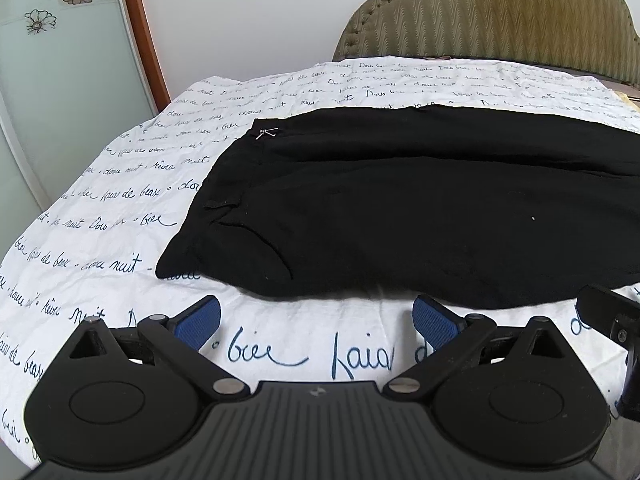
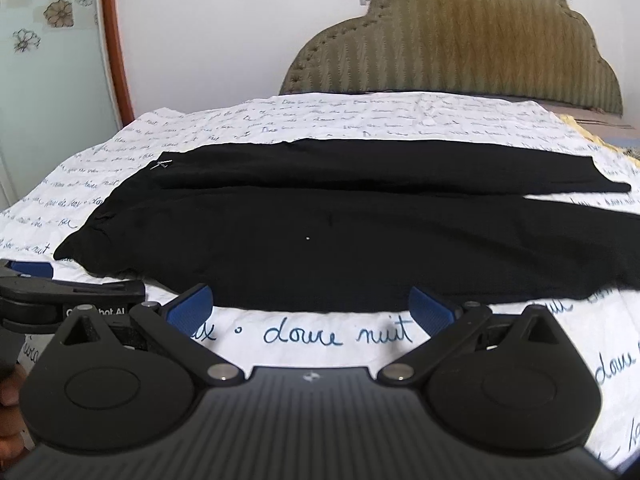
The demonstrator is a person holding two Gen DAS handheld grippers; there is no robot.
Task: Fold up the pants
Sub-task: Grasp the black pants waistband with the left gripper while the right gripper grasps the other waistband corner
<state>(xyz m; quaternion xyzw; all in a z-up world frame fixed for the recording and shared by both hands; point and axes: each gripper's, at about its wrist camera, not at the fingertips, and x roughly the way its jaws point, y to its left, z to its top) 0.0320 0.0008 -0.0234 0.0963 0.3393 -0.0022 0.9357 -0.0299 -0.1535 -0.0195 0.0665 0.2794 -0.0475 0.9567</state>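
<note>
Both claws gape wide and empty: the left claw [image 1: 316, 320] and right claw [image 2: 310, 306] hover over the white script-printed bedsheet [image 1: 120, 184]. At twelve o'clock lie the flat black fabric pants [image 2: 320, 240]. Pinching sheet along with hem likely drags both.

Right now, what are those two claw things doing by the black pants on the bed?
A person is holding both of them and is about to fold the black pants. The pants lie spread flat on a white sheet with blue writing, waist to the left, legs side by side. The left gripper and the right gripper both hover open at the near edge of the pants, holding nothing. No fold has been made yet.
</note>
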